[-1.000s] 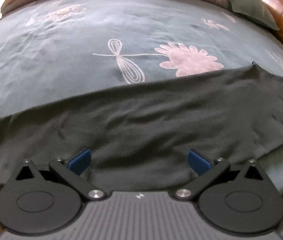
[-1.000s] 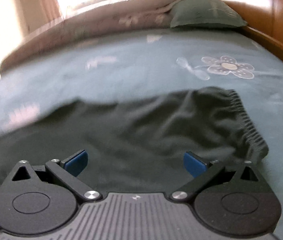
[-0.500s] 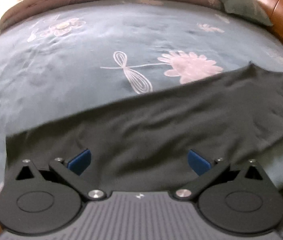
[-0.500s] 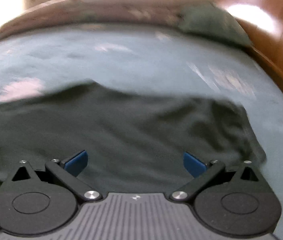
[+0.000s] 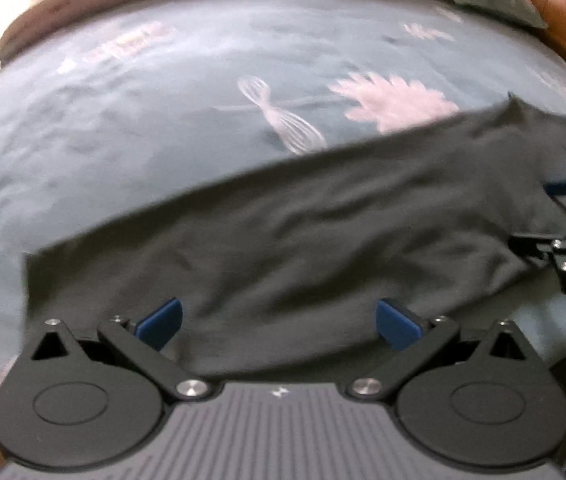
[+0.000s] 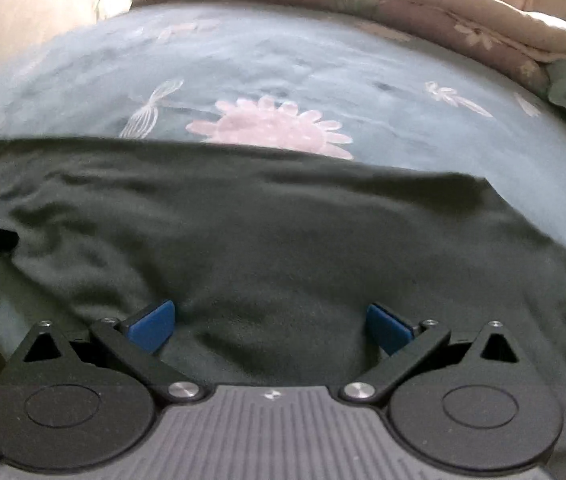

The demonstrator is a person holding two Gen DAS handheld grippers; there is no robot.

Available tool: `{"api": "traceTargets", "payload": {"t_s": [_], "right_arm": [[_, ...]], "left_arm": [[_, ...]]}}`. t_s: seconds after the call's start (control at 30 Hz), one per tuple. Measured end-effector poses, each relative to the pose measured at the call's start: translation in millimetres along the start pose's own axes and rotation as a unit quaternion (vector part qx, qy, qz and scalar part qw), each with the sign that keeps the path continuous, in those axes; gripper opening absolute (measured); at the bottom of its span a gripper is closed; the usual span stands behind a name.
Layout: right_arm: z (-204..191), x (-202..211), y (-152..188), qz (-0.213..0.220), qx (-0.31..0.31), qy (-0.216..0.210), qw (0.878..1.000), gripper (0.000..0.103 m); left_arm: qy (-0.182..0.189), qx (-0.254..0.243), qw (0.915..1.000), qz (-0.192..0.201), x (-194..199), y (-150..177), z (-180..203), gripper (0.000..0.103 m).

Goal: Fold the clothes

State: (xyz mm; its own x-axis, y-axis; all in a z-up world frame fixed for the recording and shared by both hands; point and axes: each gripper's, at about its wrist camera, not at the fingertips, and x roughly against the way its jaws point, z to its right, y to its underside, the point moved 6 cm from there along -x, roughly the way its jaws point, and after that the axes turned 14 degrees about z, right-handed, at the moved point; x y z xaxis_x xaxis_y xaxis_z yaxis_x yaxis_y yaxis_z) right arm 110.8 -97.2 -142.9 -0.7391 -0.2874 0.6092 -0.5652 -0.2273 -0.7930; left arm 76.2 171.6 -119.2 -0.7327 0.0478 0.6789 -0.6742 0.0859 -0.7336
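The dark garment (image 5: 303,236) lies flat in a long band across the lower-middle of both frames, on the blue floral bedspread (image 5: 163,120). Both tongs are spread wide apart w/ nothing between the pads: left gripper (image 5: 279,320) at bottom center of its view, right gripper (image 6: 269,322) likewise, each poised low over the near edge. Looks like the pre-grasp step of a fold; next each of the 2 needs to dip, pinch that near hem & carry it over evenly.
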Motion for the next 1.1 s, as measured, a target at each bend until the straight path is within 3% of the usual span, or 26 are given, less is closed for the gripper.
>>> {"api": "traceTargets", "payload": {"t_s": [0.13,0.23,0.37,0.53,0.7,0.87,1.1], "right_arm": [[-1.7,1.2,1.4,0.006,0.000,0.001,1.000,0.103],[-0.3,2.3,1.4,0.011,-0.003,0.005,1.000,0.103],[0.5,2.6,4.2,0.023,-0.006,0.007,1.000,0.103],[-0.7,1.6,2.7,0.024,-0.007,0.012,1.000,0.103],[-0.7,2.3,2.7,0.021,-0.005,0.012,1.000,0.103],[-0.9,2.6,2.8,0.022,-0.006,0.012,1.000,0.103],[-0.6,3.4,4.8,0.030,-0.007,0.011,0.999,0.103]], "left_arm": [[-0.014,0.056,0.9983,0.007,-10.5,-6.0,-28.4,0.102],[-0.033,0.073,0.9967,-0.014,-18.2,8.5,-41.3,0.102],[-0.033,0.046,0.9982,-0.018,-6.5,21.3,-40.5,0.102],[-0.025,0.069,0.9972,-0.008,-1.6,7.6,-44.6,0.102],[0.043,0.103,0.9934,0.029,-13.7,-23.0,-12.7,0.102],[0.136,0.119,0.9827,0.040,-25.3,-37.4,36.4,0.102],[0.141,0.157,0.9772,0.019,-29.2,-17.0,22.0,0.102]]}}
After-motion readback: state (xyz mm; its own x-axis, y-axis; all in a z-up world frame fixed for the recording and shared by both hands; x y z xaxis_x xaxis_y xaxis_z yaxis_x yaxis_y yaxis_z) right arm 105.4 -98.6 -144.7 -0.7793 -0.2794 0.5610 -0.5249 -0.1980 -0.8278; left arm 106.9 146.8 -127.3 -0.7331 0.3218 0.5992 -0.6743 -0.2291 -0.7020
